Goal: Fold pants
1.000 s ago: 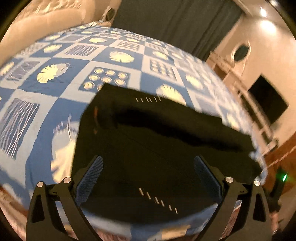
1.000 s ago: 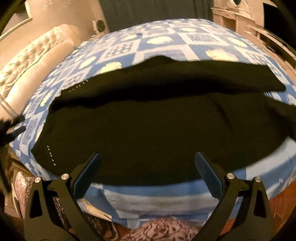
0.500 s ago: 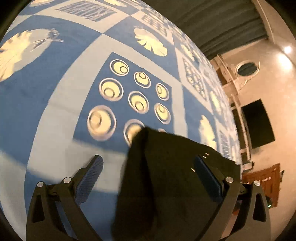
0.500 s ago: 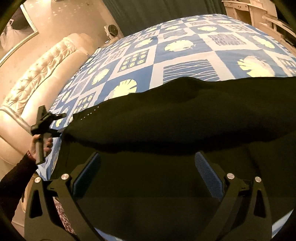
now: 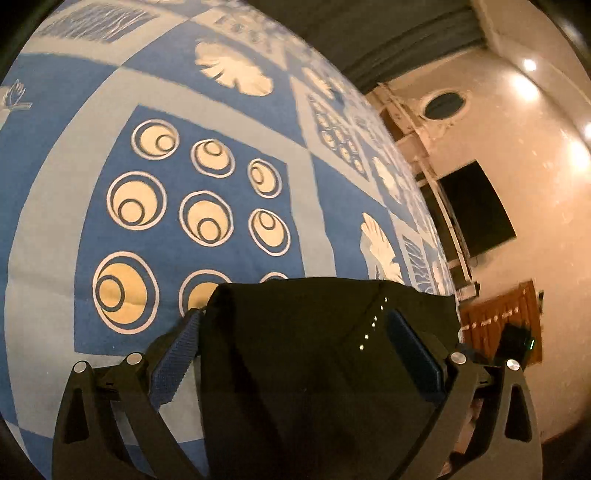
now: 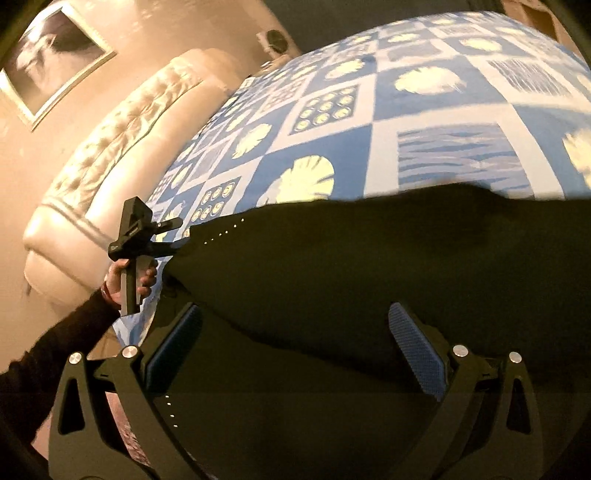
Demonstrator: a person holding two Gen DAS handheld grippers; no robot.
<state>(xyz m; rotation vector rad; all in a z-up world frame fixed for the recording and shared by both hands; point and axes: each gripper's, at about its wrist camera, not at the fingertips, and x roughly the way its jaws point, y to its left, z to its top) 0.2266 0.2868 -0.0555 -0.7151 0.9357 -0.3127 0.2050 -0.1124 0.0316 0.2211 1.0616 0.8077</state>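
Note:
Black pants [image 6: 369, 288] lie spread on a bed with a blue and white patterned cover [image 6: 424, 122]. My left gripper [image 5: 295, 339] is open, low over the pants' far corner [image 5: 295, 332], with the cloth lying between its fingers. A row of small white stitches [image 5: 373, 321] marks that edge. My left gripper also shows in the right wrist view [image 6: 173, 236], at the pants' left corner. My right gripper [image 6: 295, 332] is open and hovers over the near part of the pants, holding nothing.
A cream tufted headboard [image 6: 110, 155] stands at the bed's left with a framed picture [image 6: 48, 55] above. In the left wrist view a dark curtain [image 5: 388, 33], a dark wall screen [image 5: 476, 210] and wooden furniture [image 5: 498, 328] lie beyond the bed.
My left gripper has swung from over the middle of the pants to their far corner and dropped close to the bed. My right gripper has moved forward over the pants. Both stayed open.

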